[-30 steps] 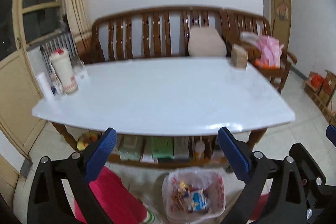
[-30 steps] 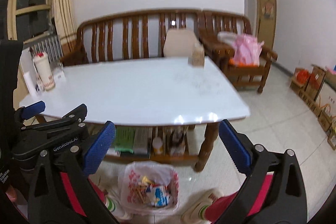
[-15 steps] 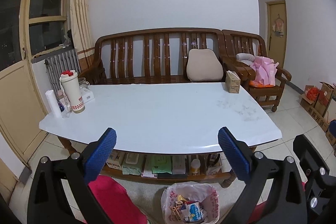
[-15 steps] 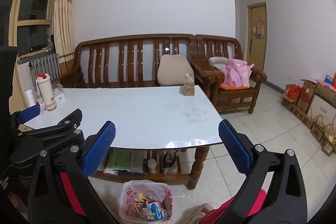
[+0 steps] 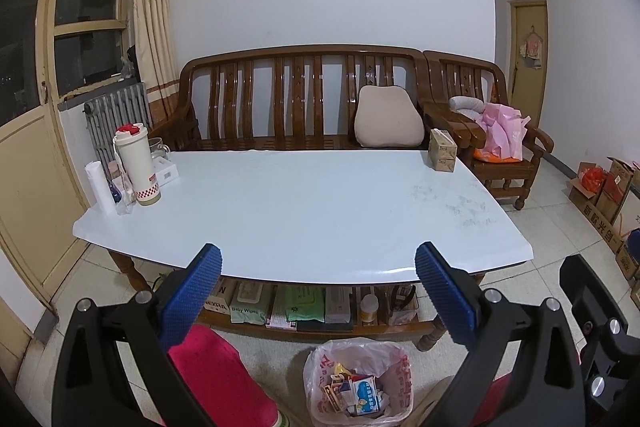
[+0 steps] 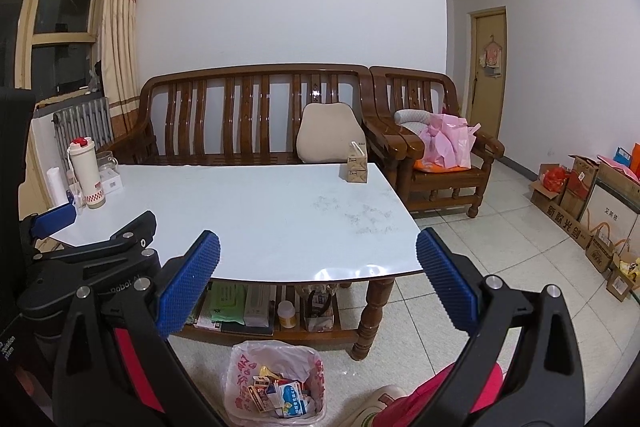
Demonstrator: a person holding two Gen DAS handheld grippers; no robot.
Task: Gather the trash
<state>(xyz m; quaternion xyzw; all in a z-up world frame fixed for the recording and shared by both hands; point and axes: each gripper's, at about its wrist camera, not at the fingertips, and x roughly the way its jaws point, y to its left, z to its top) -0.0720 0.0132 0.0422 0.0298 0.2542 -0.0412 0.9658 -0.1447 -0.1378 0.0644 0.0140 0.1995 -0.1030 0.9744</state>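
Trash lay packed in the plastic-lined bin (image 5: 357, 383) on the floor, just in front of the bench (image 5: 304, 211), near our feet; it looked like small cartons and wrappers, though we could not make out the labels. We held both grippers above it with nothing between the fingers: the left gripper (image 5: 318, 291) spread wide, the right gripper (image 6: 318, 291) likewise. At the bench's far left corner stood a white tumbler (image 5: 134, 163), and at its far right a brown carton (image 5: 443, 155). A wooden sofa (image 5: 304, 99) ran behind.
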